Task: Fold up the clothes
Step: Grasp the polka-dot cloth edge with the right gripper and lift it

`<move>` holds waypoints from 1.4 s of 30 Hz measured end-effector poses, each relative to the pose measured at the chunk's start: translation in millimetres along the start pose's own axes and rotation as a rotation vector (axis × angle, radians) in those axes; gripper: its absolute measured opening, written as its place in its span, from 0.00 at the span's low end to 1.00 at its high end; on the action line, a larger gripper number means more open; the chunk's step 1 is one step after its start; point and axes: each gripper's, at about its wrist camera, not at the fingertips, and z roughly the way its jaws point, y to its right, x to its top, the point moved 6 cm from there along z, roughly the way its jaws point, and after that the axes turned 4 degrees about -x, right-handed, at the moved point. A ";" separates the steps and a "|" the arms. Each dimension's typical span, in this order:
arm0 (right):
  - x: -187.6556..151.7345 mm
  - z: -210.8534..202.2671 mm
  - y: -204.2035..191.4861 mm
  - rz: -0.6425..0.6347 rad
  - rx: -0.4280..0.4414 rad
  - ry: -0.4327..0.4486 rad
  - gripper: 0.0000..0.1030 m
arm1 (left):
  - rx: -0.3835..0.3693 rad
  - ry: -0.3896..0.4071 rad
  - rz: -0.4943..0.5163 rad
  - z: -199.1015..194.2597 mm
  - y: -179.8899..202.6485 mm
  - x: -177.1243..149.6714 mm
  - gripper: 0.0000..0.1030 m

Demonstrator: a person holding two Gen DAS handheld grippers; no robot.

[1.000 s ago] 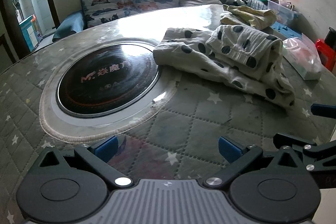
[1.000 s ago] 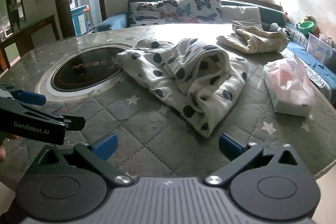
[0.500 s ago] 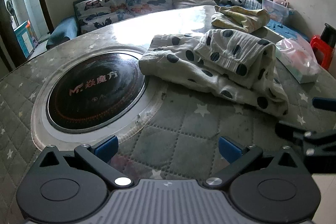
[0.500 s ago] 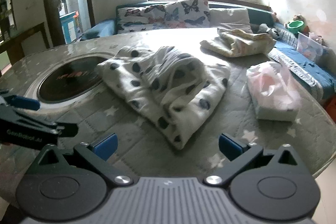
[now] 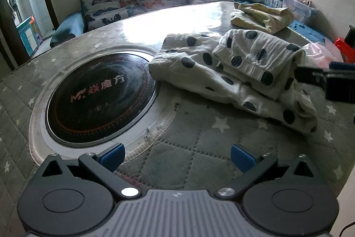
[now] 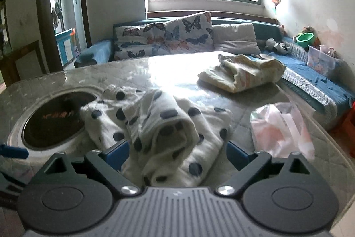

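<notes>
A white garment with dark polka dots (image 5: 235,72) lies crumpled on the quilted round table (image 5: 186,148), right of the black hob. My left gripper (image 5: 176,156) is open and empty over the table's near edge, short of the garment. My right gripper (image 6: 175,153) is open, and the near end of the polka-dot garment (image 6: 168,130) lies between its fingers, not pinched. The right gripper also shows at the right edge of the left wrist view (image 5: 326,79), at the garment's right side.
A black round hob (image 5: 99,99) is set in the table at the left. A yellowish folded cloth (image 6: 241,74) lies at the back right. A pink plastic bag (image 6: 284,128) sits on the right. A sofa with butterfly cushions (image 6: 168,37) stands behind the table.
My right gripper has moved forward to the polka-dot garment, whose near end now lies between its fingers. My left gripper has shifted a little; the hob and garment look closer.
</notes>
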 end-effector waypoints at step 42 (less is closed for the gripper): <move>28.3 21.9 -68.4 -0.019 0.375 -0.074 0.37 | -0.063 0.017 0.032 6.7 10.7 15.2 1.00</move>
